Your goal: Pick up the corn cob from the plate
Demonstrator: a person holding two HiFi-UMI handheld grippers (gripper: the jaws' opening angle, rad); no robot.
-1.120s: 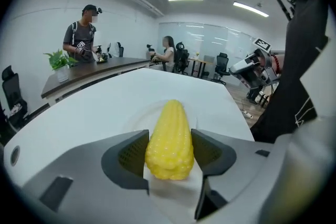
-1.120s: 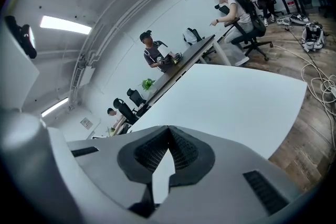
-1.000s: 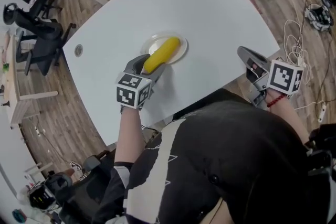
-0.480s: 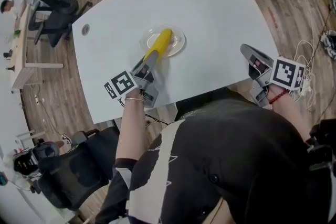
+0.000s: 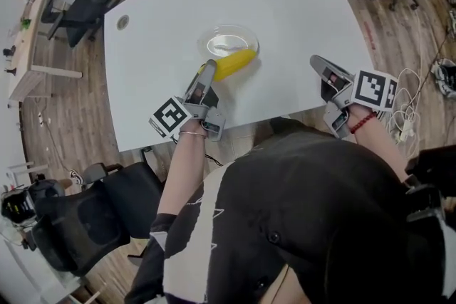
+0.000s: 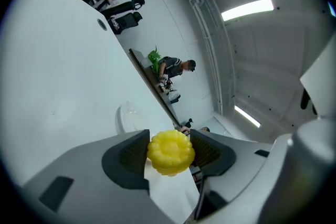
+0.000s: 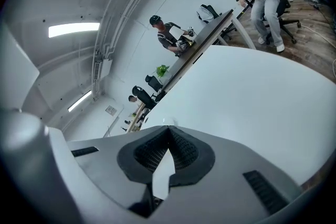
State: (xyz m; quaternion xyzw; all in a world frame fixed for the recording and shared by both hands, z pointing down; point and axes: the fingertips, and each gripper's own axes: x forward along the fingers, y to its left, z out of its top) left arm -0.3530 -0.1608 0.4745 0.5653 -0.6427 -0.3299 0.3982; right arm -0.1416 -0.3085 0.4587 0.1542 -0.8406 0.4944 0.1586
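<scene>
Left claw [image 5: 208, 73] is gripping the corn cob [image 5: 235, 63] by its near end. Both ribbed pads are pressing on the yellow kernels, and the jaws are closing a touch tighter. The rest of the cob is sticking out past the claw's tips and appears to be hanging clear of the table [image 5: 285, 3], right at the near rim of the plate [image 5: 246, 32] just beyond the claw. The weak point is that end-only hold: most of the cob's length is hanging outside the pads, so I judge it could be levered downward and start pivoting. It could also slide out over the rounded kernels if the wrist is swinging quickly or the squeeze is easing. A drooping far end could also be catching the plate rim and dragging the plate along. Off to the far side of the left claw, the right claw [image 5: 318, 65] is idling at the table's near edge, jaws together and holding nothing. Compared with a second ago, the cob is no longer lying across the plate but is coming away toward the person. The left claw is now rolled over, so its marker cube is facing sideways instead of up.
</scene>
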